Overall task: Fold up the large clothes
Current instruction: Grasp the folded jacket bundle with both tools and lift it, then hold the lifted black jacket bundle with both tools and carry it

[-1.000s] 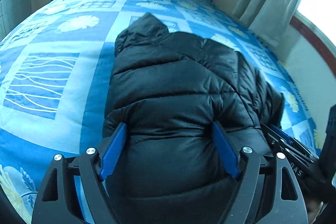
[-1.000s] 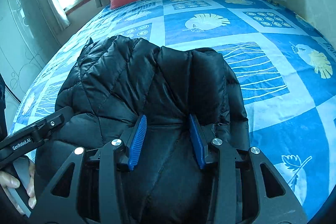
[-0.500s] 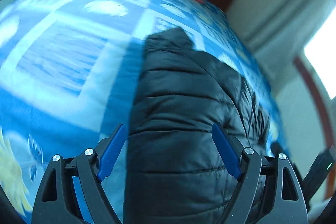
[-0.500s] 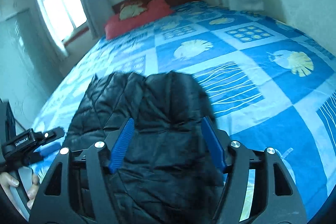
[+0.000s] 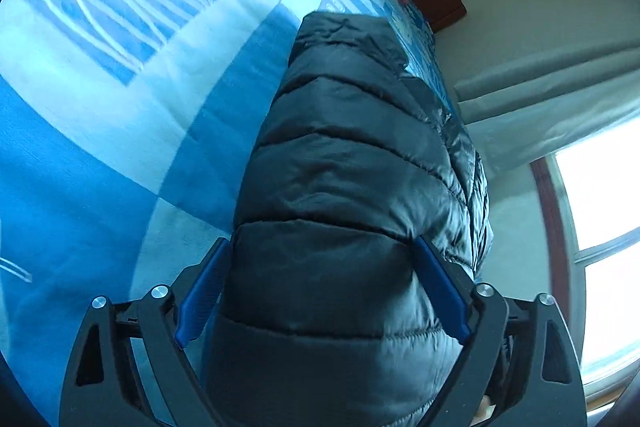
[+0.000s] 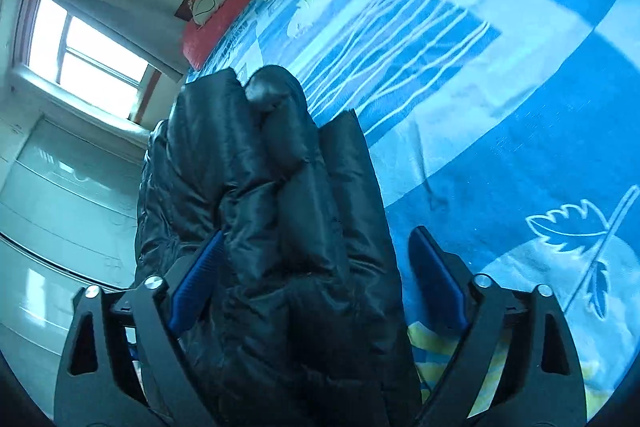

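On the blue patterned bedspread (image 5: 100, 155), a black puffer jacket (image 5: 352, 187) lies folded.
Left gripper (image 5: 320, 283) jaws are opening, both pads flanking the jacket's quilted bulk. Right gripper (image 6: 316, 279) jaws are opening too; its pad (image 6: 436, 279) at 3 o'clock stands clear of fabric. Red pillow (image 6: 224, 15) lies toward 11 o'clock.
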